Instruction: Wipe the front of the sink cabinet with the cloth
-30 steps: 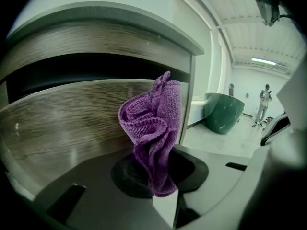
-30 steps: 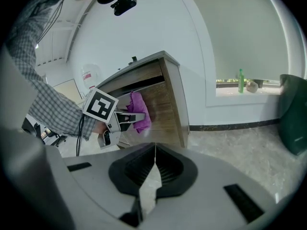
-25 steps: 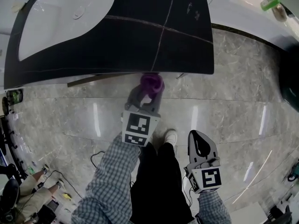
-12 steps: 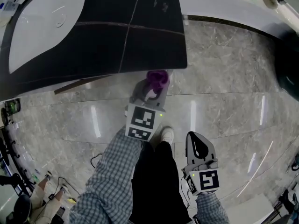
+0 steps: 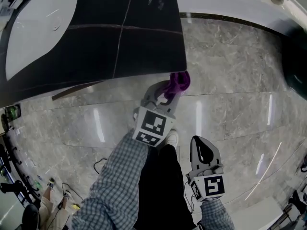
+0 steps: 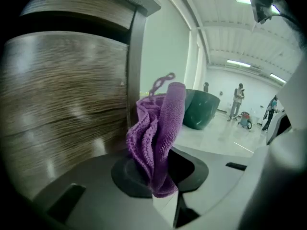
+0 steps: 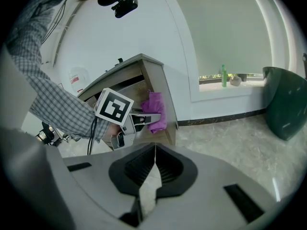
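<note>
One second has carried my left gripper (image 5: pixel 167 94) along the cabinet toward 3 o'clock. Its jaws are clamped on the purple cloth (image 5: pixel 178 82), which now sits under the right-hand corner of the dark countertop (image 5: pixel 139 47). In the left gripper view the wood-grain cabinet front (image 6: pixel 67 90) fills 9 o'clock and the cloth is at its right edge, so I judge this stroke nearly spent. The cloth's long axis runs 6 to 12, with its loop tipping toward 1. My right gripper (image 5: pixel 204 153) hangs at 5 o'clock, jaws together on nothing.
</note>
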A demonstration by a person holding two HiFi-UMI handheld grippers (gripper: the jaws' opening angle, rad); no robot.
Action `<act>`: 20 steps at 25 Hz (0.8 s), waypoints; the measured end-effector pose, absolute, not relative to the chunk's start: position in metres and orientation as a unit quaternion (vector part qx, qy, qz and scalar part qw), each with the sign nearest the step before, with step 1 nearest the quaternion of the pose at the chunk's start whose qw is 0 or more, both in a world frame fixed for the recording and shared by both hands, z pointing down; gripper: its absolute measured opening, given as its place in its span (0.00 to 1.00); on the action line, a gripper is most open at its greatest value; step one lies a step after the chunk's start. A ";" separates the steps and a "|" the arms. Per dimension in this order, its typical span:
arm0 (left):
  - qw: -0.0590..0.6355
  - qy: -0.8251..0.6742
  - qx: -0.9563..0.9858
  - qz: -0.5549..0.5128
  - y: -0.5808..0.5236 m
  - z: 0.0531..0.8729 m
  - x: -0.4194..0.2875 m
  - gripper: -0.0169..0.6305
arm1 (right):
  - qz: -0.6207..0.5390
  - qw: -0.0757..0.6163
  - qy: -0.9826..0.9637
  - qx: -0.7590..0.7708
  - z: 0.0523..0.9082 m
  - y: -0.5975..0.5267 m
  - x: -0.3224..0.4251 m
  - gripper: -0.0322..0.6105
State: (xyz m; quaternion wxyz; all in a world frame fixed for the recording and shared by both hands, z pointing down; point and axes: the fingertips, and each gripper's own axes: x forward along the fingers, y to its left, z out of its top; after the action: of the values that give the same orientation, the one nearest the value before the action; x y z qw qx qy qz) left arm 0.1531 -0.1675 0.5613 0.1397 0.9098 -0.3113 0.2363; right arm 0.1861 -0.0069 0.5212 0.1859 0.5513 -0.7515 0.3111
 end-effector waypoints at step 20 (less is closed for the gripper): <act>0.146 -0.405 0.869 0.244 -0.188 0.580 0.035 0.14 | 0.294 0.205 -0.781 0.511 0.543 -0.033 0.125 0.08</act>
State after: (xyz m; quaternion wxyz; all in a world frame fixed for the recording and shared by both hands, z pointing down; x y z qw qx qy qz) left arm 0.0352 -0.1879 0.5799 0.1455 0.8691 -0.4048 0.2444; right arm 0.1249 -0.0329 0.5428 0.2047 0.5113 -0.7812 0.2938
